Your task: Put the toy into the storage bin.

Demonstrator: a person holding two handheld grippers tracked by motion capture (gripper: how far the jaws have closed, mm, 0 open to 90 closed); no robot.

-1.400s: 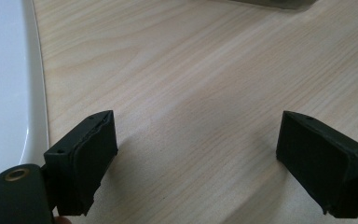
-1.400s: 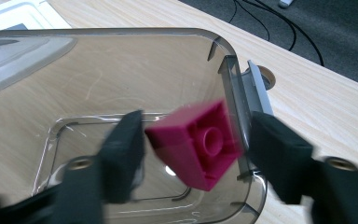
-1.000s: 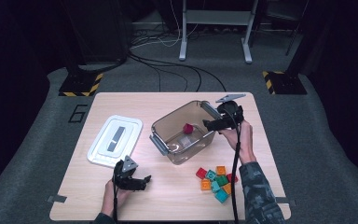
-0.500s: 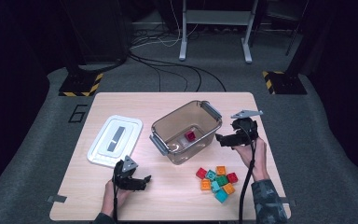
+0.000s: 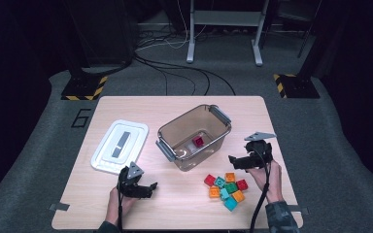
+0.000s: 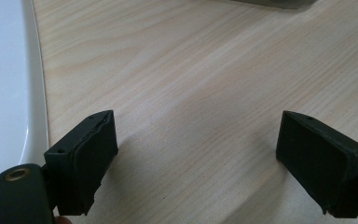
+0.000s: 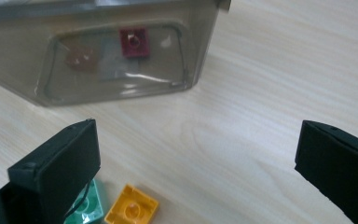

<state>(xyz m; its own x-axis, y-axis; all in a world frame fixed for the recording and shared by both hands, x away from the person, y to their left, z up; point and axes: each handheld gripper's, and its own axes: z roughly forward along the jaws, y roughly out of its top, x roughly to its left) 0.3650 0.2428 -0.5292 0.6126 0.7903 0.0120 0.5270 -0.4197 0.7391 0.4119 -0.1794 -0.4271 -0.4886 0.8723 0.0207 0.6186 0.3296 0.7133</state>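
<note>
A clear brownish bin (image 5: 177, 128) stands mid-table with a dark red brick (image 5: 198, 141) on its floor; the right gripper view shows that brick (image 7: 134, 43) through the bin's wall (image 7: 23, 60). A pile of several coloured bricks (image 5: 226, 188) lies in front of the bin, with a yellow brick (image 7: 131, 206) and a green brick (image 7: 89, 206) close to my right gripper's left jaw. My right gripper (image 5: 235, 160) hangs open and empty above the table, right of the bin. My left gripper (image 5: 150, 187) rests open and empty near the front edge.
A white lid (image 5: 119, 145) lies flat left of the bin, and its rim (image 6: 9, 84) shows beside my left gripper's left jaw. Bare wood stretches between the two grippers. Beyond the table are floor cables, stand legs and striped black-yellow feet.
My right gripper has left the bin's far right rim and come down toward the front, beside the brick pile. The dark red brick now lies in the bin. The left gripper stayed still.
</note>
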